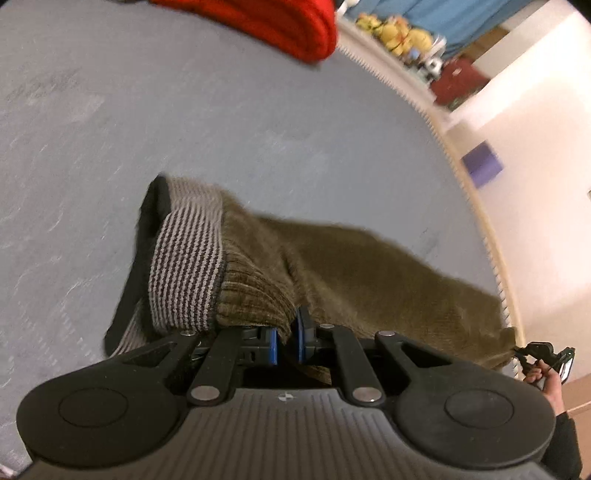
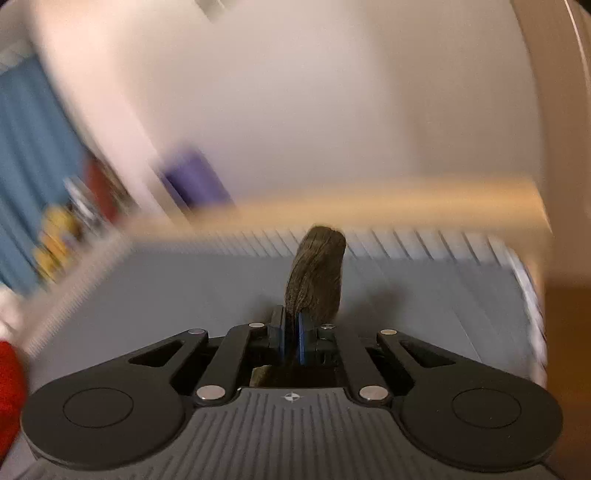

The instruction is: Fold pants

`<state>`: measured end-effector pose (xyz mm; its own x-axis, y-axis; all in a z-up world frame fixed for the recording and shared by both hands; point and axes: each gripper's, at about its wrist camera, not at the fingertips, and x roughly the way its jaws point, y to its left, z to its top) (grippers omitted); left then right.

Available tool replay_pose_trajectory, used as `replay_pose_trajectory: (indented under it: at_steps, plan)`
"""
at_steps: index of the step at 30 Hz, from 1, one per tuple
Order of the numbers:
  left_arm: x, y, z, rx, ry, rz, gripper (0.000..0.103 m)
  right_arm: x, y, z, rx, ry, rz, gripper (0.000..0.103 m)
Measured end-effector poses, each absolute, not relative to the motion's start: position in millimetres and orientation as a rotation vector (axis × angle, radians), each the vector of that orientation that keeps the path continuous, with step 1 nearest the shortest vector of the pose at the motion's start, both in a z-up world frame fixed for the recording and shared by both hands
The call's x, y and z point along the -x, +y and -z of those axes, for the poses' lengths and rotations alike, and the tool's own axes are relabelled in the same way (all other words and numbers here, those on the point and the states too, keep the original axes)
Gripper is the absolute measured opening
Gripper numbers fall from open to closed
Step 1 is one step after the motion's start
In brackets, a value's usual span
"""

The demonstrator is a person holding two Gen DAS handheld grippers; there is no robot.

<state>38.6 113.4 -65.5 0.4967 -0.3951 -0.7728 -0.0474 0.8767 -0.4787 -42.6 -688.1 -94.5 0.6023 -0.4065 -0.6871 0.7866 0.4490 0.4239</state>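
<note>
in your left wrist view, your left gripper (image 1: 287,338) is clenched on the pants (image 1: 354,273), its blue pads pinching the ribbed olive edge of the fabric right where it meets a striped grey-and-dark lining (image 1: 188,266) that is turned outward. the olive corduroy runs from the pinch off to the right across the grey table (image 1: 147,129), and its far right end reaches the table's edge, where your right gripper (image 1: 532,352) appears small, with your hand (image 1: 546,380) behind it. a red cloth (image 1: 280,26) lies at the far side of the table, well apart from the pants, and yellow plush toys (image 1: 399,37) sit beyond the table against something blue. in your right wrist view, much of the background is smeared by blur, but your right gripper (image 2: 291,341) is clamped on a bunched nub of the pants (image 2: 317,273), which sticks up past the blue pads above the grey table (image 2: 184,295). the light wooden table edge (image 2: 369,203) runs across just behind it, and a purple block (image 2: 195,181) shows on the left beyond the edge.
</note>
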Motion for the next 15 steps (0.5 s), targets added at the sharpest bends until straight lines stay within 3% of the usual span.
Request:
replay_pose_trajectory:
  at_steps: [2, 4, 5, 6, 7, 10, 12, 15]
  plan:
    - [-34.2, 117.7, 71.0, 0.464, 1.069, 0.228, 0.011, 53.6, -705.0, 123.9, -0.967, 0.624, 0.813, 0.012]
    - [-30.5, 120.7, 71.9, 0.458, 1.088, 0.257, 0.017, 62.6, -718.2, 133.3, -1.035, 0.638, 0.869, 0.027]
    - [-31.0, 122.3, 69.9, 0.462, 1.090, 0.267, 0.022, 63.9, -726.2, 130.2, -1.030, 0.634, 0.891, 0.049]
    - [-30.0, 126.4, 67.2, 0.470, 1.087, 0.273, 0.032, 63.6, -731.7, 126.5, -1.014, 0.627, 0.910, 0.062]
    - [-29.2, 133.0, 62.9, 0.492, 1.073, 0.281, 0.041, 62.7, -737.4, 122.3, -0.996, 0.622, 0.925, 0.063]
    - [-26.1, 156.9, 50.1, 0.554, 1.005, 0.276, 0.051, 58.4, -747.2, 119.4, -0.987, 0.620, 0.917, 0.061]
    - [-23.4, 171.2, 41.9, 0.547, 0.948, 0.196, 0.068, 52.5, -751.3, 123.5, -0.982, 0.646, 0.901, 0.035]
    - [-26.2, 192.7, 38.9, 0.551, 0.909, 0.074, 0.069, 48.6, -750.1, 121.5, -0.945, 0.649, 0.909, 0.013]
